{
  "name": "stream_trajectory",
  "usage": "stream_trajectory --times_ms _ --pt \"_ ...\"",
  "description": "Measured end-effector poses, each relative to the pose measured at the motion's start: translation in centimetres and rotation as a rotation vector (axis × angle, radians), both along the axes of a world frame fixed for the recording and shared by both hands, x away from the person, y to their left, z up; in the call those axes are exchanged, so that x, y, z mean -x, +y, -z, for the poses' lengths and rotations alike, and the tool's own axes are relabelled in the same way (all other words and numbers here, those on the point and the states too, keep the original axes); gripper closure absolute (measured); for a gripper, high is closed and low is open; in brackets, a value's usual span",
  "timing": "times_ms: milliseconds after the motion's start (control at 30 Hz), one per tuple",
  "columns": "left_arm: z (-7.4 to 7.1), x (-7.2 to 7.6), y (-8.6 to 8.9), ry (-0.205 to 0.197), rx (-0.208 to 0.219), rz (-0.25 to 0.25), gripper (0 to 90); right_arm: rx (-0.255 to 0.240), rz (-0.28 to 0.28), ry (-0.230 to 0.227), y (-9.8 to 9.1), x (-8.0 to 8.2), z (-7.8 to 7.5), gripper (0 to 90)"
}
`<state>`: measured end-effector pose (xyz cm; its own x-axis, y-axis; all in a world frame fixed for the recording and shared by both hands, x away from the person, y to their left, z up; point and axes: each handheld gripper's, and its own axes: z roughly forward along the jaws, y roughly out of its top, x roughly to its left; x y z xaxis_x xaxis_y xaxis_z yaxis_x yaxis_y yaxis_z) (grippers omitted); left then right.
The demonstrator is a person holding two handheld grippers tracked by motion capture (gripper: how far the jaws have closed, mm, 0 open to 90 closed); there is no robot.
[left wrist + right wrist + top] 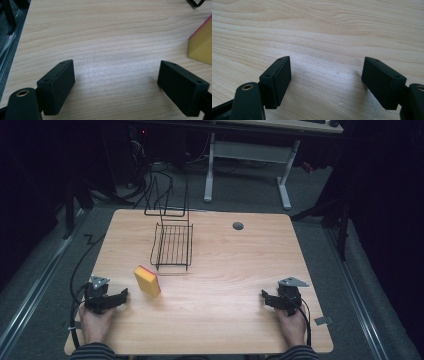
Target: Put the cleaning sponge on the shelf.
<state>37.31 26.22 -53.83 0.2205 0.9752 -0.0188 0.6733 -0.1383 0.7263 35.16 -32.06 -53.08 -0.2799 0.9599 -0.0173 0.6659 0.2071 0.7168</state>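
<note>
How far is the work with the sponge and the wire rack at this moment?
Nothing looks done: the sponge stands on the table, apart from the rack. Both grippers, left and right, are open and hold nothing. Probably the left one grasps the sponge next; whether it goes in the rack is a guess.

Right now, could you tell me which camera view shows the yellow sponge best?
The high view: the whole sponge stands on edge beside the wire rack. The left gripper view catches just one corner at its right edge; the right gripper view shows bare table.
</note>
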Motion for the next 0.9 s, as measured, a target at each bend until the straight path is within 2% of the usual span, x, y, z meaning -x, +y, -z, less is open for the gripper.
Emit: stream_trajectory --times_ms 367,533,600,900 --pt "0.0 0.2 0.1 -0.012 0.016 0.007 15.3 -0.001 -0.001 0.0 0.0 0.0 0.0 24.0" --pt "-0.2 0.4 -0.1 -0.031 0.018 0.016 15.1 -0.001 -0.001 0.0 0.0 0.0 0.0 24.0" --pt "-0.3 0.6 -0.2 -0.027 0.031 0.023 15.0 0.0 -0.001 0.0 0.0 0.0 0.0 24.0" --pt "-0.8 1.2 -0.3 -0.034 0.035 0.049 14.4 0.0 0.0 0.0 0.0 0.0 0.0 24.0"
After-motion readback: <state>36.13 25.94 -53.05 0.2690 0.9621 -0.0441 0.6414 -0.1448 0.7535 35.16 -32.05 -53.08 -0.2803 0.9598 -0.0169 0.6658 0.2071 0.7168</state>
